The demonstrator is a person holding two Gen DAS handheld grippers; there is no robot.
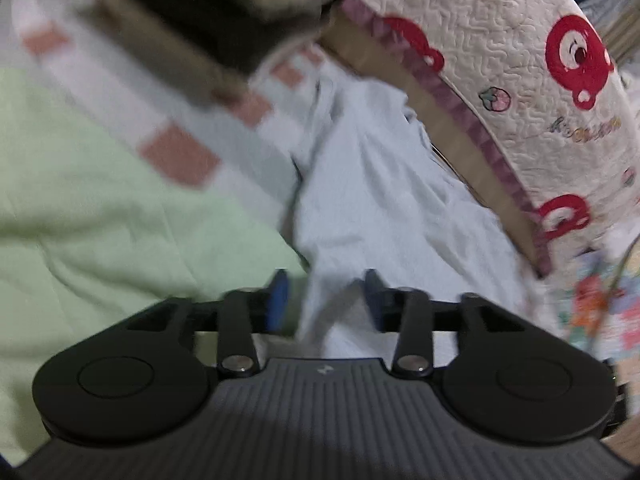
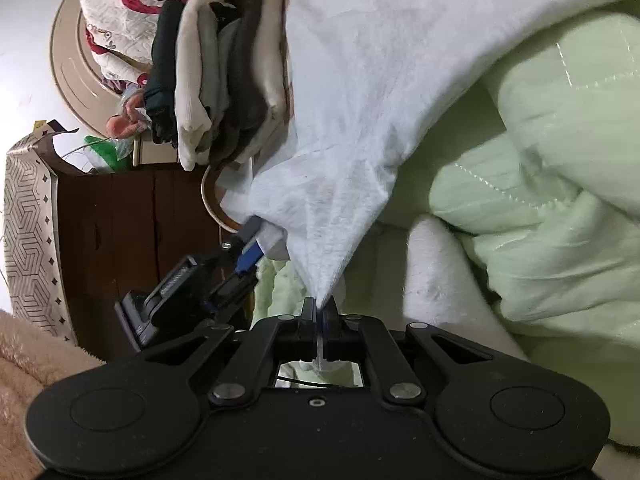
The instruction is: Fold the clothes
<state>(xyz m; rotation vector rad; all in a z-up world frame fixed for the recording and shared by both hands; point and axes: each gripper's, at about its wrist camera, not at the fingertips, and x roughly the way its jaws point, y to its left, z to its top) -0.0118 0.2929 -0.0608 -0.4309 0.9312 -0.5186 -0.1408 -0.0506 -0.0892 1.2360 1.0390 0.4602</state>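
A pale white-blue garment hangs in stretched folds that run down to my right gripper, which is shut on a pinched point of it. In the left wrist view the same garment lies crumpled over the bed. My left gripper is open just above it, its blue pads apart with cloth below the gap. The right wrist view shows the left gripper at the garment's lower left corner, with a bit of the cloth edge between its spread fingers.
A light green quilt covers the bed on the right. Left of the garment stands a pile of folded clothes. Behind it is a cream quilt with red bears. A dark wooden cabinet and a patterned paper bag stand at the left.
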